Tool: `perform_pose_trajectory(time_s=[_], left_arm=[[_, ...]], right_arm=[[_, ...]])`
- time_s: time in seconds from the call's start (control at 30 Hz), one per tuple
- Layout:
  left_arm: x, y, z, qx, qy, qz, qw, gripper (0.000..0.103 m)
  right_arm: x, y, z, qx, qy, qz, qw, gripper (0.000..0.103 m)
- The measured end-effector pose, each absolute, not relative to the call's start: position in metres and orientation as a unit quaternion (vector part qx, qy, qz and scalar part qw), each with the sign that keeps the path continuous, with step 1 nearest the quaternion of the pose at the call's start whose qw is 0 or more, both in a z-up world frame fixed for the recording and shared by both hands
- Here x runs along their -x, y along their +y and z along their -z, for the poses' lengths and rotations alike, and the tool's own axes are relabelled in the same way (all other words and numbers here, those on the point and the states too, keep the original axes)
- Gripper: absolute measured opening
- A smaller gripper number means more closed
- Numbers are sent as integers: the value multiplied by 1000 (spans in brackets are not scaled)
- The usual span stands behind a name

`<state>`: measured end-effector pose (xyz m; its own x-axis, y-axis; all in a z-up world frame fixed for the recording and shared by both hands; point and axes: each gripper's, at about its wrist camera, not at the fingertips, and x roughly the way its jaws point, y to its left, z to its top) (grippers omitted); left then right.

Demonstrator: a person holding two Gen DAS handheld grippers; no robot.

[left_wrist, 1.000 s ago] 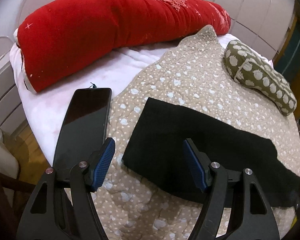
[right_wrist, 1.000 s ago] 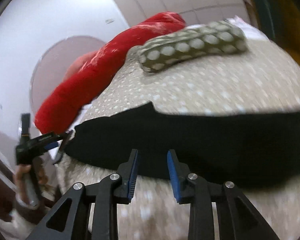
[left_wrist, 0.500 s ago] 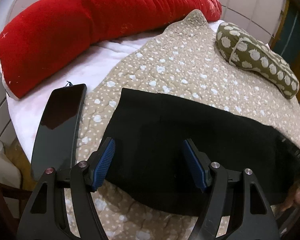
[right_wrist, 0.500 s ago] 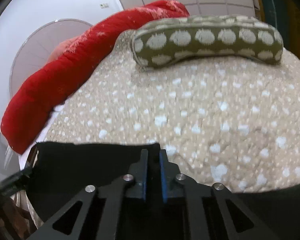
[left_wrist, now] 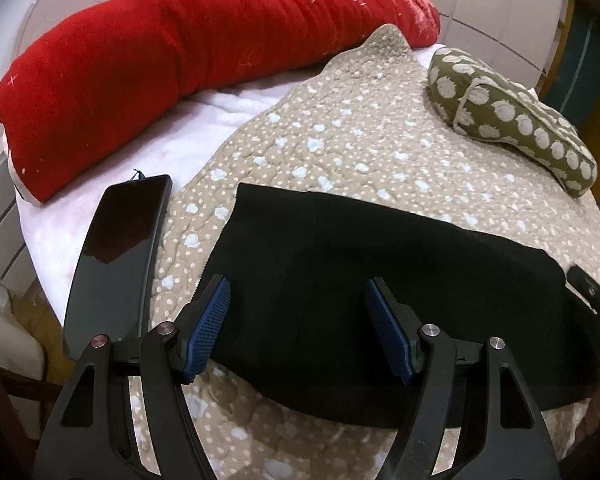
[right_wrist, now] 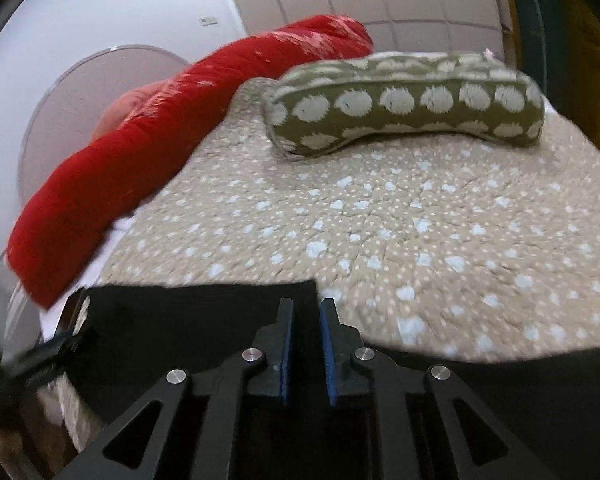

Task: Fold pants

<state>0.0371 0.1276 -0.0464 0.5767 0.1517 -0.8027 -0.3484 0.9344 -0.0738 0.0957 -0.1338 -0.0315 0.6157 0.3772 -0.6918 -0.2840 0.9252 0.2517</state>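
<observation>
Black pants (left_wrist: 380, 280) are being laid flat across the near half of the dotted beige quilt (left_wrist: 340, 136), long axis running 9 to 3 o'clock in the left wrist view.

Left gripper (left_wrist: 298, 320) is being held with fingers spread wide over the pants' left end; nothing is being pinched, and contact between the blue pads (left_wrist: 212, 320) and the fabric can't be confirmed.

Right gripper (right_wrist: 306, 344) is being held nearly pressed together, a narrow gap showing between its pads. Black fabric (right_wrist: 204, 320) is being seen around and under the fingers, with its corner edge at 12 o'clock just past the tips. Whether cloth is actually being pinched can't be told; the view is motion-blurred.

Surroundings:
- Dark phone (left_wrist: 120, 252) is being seen at 9 o'clock of the pants, just beside the quilt edge on the white sheet (left_wrist: 204, 140), apart from the pants.
- Red bolster pillow (left_wrist: 180, 60) is lying across 10 to 1 o'clock, well apart.
- Olive spotted cushion (left_wrist: 512, 116) is sitting at 2 o'clock on the quilt, well apart.
- A black part at the pants' right end (left_wrist: 592, 292) is likely the other gripper.

Nothing is being seen lying on top of the pants besides the grippers.
</observation>
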Motion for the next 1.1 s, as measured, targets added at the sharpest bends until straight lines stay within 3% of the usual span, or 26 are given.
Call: perform_pose_trajectory(time_s=[0.4,1.1], left_arm=[[-26,96,30,93,420,-122,894,70],[-22,38,40,67,435,-41,897,70]], right_arm=[[-28,-136,41,-39,411,-200,889,21],[-20,-146,49,-20,420,-134,897,26]])
